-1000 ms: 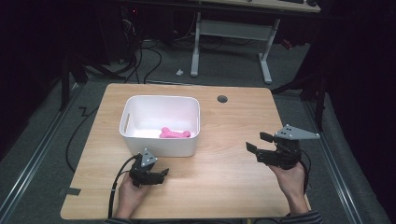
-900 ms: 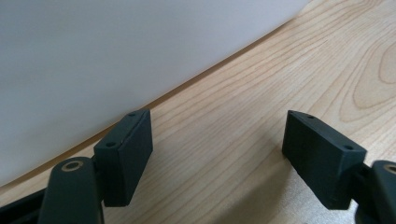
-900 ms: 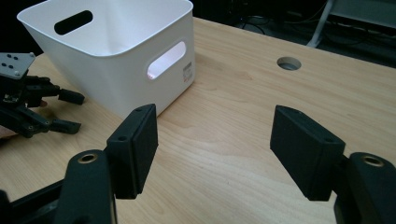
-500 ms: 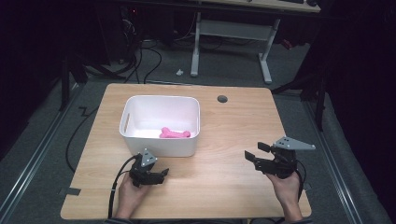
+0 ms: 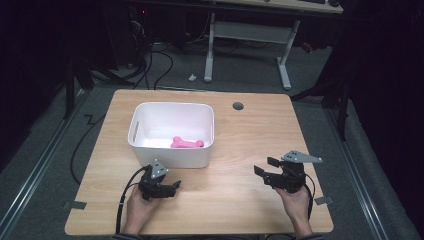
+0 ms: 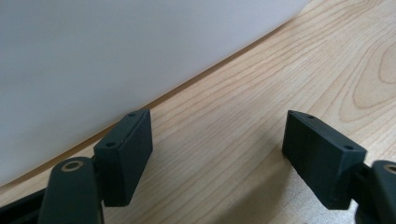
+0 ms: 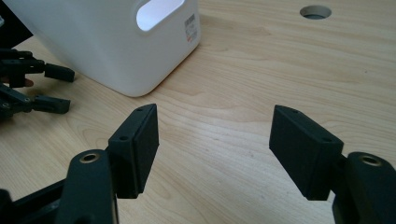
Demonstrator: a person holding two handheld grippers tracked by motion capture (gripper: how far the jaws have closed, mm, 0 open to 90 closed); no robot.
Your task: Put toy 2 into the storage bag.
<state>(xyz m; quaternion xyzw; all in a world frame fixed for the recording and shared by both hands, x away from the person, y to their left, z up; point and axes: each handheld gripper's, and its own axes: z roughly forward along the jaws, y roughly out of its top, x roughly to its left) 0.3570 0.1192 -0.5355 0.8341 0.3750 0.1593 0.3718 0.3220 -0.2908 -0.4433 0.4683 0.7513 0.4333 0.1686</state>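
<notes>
A white plastic bin (image 5: 150, 111) stands on the wooden table (image 5: 240, 135), and a pink bone-shaped toy (image 5: 187, 143) lies inside it. My left gripper (image 5: 173, 187) rests on the table just in front of the bin, held by a hand. In the left gripper view its jaws (image 6: 219, 144) stand apart over bare wood, with the bin wall (image 6: 116, 51) close ahead. My right gripper (image 5: 263, 166) hovers low over the table at the right. Its jaws (image 7: 215, 140) are apart with nothing between them.
A round cable hole (image 5: 238, 106) sits in the table behind the bin, also seen as the hole (image 7: 315, 11) in the right gripper view. The left gripper (image 7: 60, 88) shows beside the bin (image 7: 107, 42) there. Cables and a desk frame (image 5: 245, 40) lie on the floor beyond.
My right gripper has sunk toward the table and come slightly nearer the front edge. The left gripper, the bin and the toy have not moved.
</notes>
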